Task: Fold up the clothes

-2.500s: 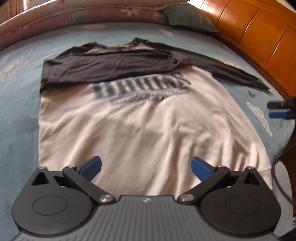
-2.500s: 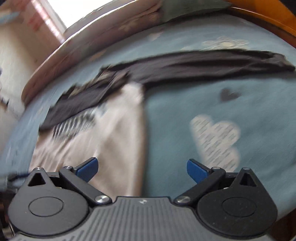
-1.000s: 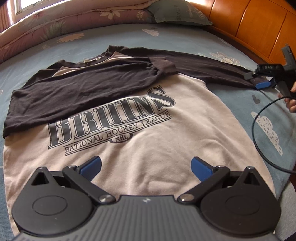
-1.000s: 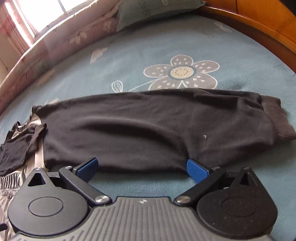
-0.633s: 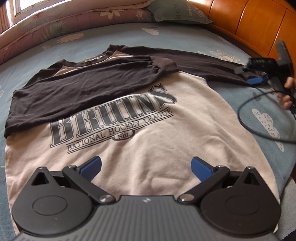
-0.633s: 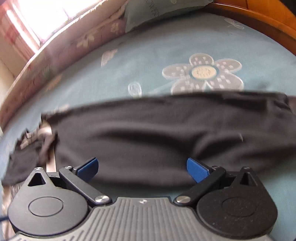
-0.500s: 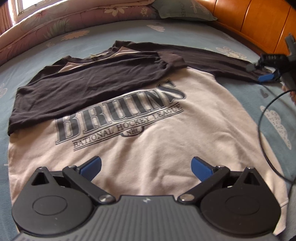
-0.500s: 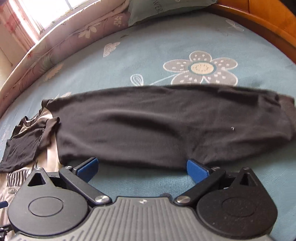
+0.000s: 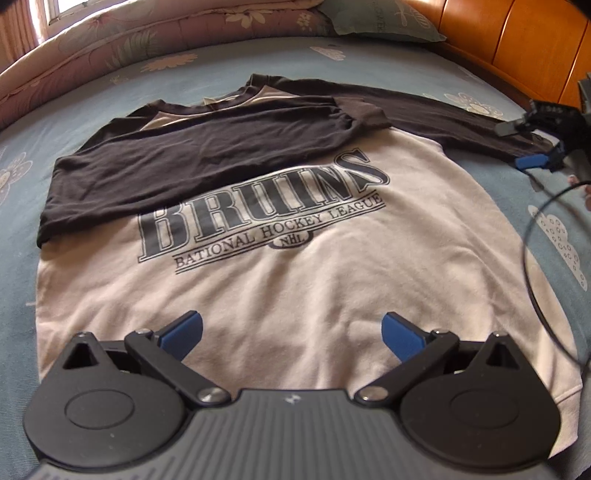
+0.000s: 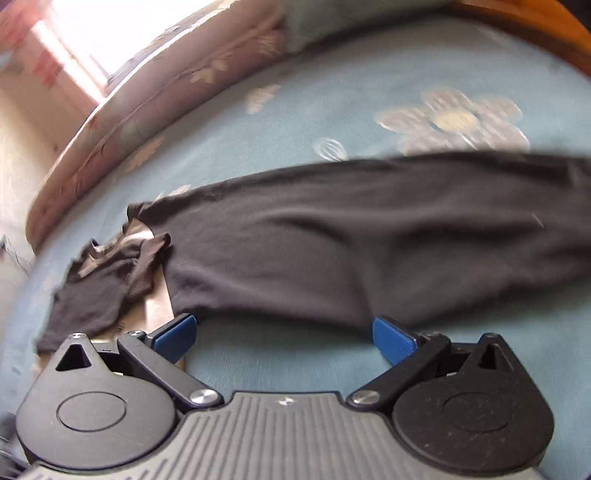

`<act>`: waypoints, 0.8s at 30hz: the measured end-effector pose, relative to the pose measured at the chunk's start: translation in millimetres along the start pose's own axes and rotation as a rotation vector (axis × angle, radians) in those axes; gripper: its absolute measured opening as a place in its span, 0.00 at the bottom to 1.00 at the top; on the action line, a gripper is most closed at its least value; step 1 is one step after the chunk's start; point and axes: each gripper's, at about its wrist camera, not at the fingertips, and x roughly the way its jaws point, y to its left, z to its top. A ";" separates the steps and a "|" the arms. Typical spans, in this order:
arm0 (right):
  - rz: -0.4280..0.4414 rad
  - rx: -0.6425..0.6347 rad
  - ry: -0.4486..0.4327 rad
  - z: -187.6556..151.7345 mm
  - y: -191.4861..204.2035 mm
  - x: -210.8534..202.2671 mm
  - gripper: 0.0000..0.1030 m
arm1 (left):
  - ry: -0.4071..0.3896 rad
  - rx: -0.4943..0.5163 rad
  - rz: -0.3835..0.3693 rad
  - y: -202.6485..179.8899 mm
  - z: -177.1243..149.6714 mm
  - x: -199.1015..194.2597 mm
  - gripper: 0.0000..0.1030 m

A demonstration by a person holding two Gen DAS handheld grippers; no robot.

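Observation:
A cream sweatshirt [image 9: 295, 280] with dark sleeves and a "BRUINS" print lies flat on the blue bedsheet. Its left sleeve [image 9: 199, 162] is folded across the chest. The other dark sleeve [image 9: 443, 114] stretches out to the right. My left gripper [image 9: 291, 334] hovers open above the shirt's hem. My right gripper [image 9: 532, 144] appears at the far right by that sleeve's end, its blue fingers apart. In the right wrist view the right gripper [image 10: 282, 334] is open just short of the outstretched sleeve [image 10: 369, 243], holding nothing.
A folded floral quilt [image 9: 159, 33] and a green pillow [image 9: 384, 22] lie at the bed's far end. A wooden headboard [image 9: 517, 40] runs along the right. A black cable [image 9: 535, 266] loops over the sheet at the right, beside a hand's fingertips [image 9: 576, 182].
The left gripper drew closer over the shirt's lower half. The right gripper swung to the outstretched sleeve and shifted along it; both stayed open.

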 end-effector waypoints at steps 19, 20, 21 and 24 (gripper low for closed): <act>0.122 0.646 -0.449 8.2 -175.3 -56.5 1.00 | 0.030 -0.005 -0.020 -15.9 1.8 8.9 0.99; 0.113 0.645 -0.457 13.6 -177.4 -54.8 1.00 | 0.032 -0.007 -0.024 -16.9 1.6 10.1 0.99; 0.109 0.647 -0.465 18.1 -179.8 -53.3 1.00 | 0.032 -0.005 -0.029 -18.1 1.3 10.2 0.99; 0.131 0.661 -0.483 15.4 -185.2 -53.4 1.00 | 0.029 0.002 -0.043 -20.4 0.3 9.6 0.99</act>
